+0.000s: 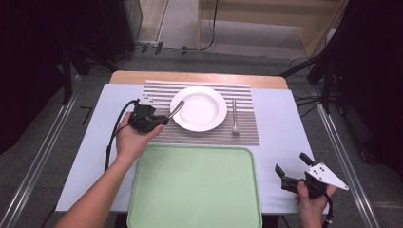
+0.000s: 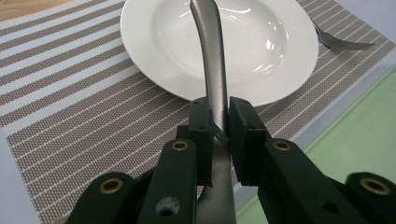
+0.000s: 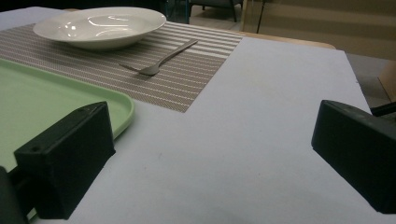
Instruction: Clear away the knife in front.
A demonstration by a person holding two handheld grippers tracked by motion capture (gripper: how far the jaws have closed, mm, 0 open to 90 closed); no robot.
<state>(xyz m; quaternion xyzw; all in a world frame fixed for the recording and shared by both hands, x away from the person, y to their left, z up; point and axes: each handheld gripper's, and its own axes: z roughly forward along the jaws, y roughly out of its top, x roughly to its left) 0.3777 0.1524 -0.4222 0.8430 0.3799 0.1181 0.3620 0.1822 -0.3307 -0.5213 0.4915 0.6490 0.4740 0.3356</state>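
Here, the left gripper clamps the handle of a slim grey metal utensil just left of the white round plate, apparently to lay it opposite the metal fork, while the right gripper waits open.

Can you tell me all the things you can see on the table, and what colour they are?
plate: one, white, on the striped mat
placemat: one, brown and white stripes, far middle of the table
fork: one, silver, on the mat, right of the plate
metal utensil: one, silver, its handle clamped in the left gripper, over the plate's edge
tray: one, pale green, near edge
table: one, light grey-blue top
left gripper: black, shut on the utensil
right gripper: black, open, near right corner
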